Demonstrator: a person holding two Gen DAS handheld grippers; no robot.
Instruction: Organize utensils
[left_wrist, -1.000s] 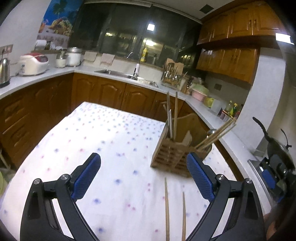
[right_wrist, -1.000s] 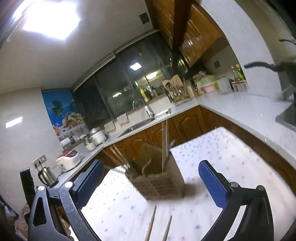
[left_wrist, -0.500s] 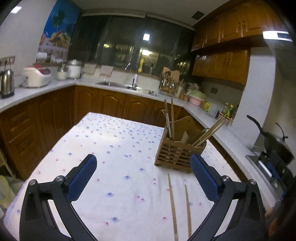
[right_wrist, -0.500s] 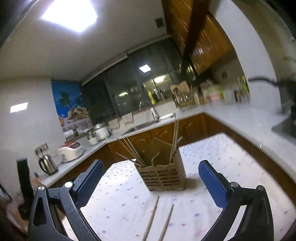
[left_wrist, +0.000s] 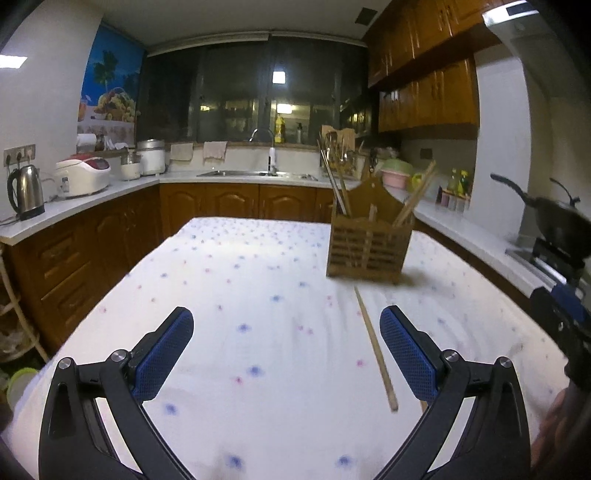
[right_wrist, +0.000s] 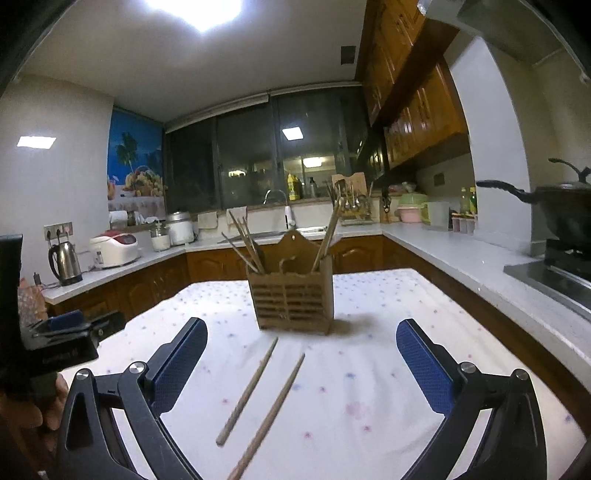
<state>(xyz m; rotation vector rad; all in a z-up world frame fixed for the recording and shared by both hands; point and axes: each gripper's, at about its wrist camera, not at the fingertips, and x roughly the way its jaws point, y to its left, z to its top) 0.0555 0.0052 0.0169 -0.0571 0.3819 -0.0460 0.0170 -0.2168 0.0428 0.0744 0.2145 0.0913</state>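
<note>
A slatted wooden utensil holder (left_wrist: 369, 243) (right_wrist: 291, 299) stands upright on the table with several chopsticks leaning out of it. Two loose wooden chopsticks lie on the cloth in front of it: one (right_wrist: 247, 391) to the left, the other (right_wrist: 275, 406) beside it. In the left wrist view one chopstick (left_wrist: 375, 347) lies just inside the right finger, which mostly hides the second. My left gripper (left_wrist: 286, 332) is open and holds nothing. My right gripper (right_wrist: 302, 332) is also open and holds nothing, with both chopsticks lying between its fingers' lines.
The table (left_wrist: 258, 266) wears a white cloth with coloured dots. Wooden cabinets and a white counter (right_wrist: 443, 251) wrap around it, bearing a kettle (left_wrist: 24, 192), a rice cooker (left_wrist: 83, 177) and a sink (left_wrist: 236, 172). A black wok (right_wrist: 565, 210) sits on the stove at right.
Both views rolled level and sank toward the table. The holder now looks upright, and more of the loose chopsticks shows in front of each gripper. Both grippers stay open.
</note>
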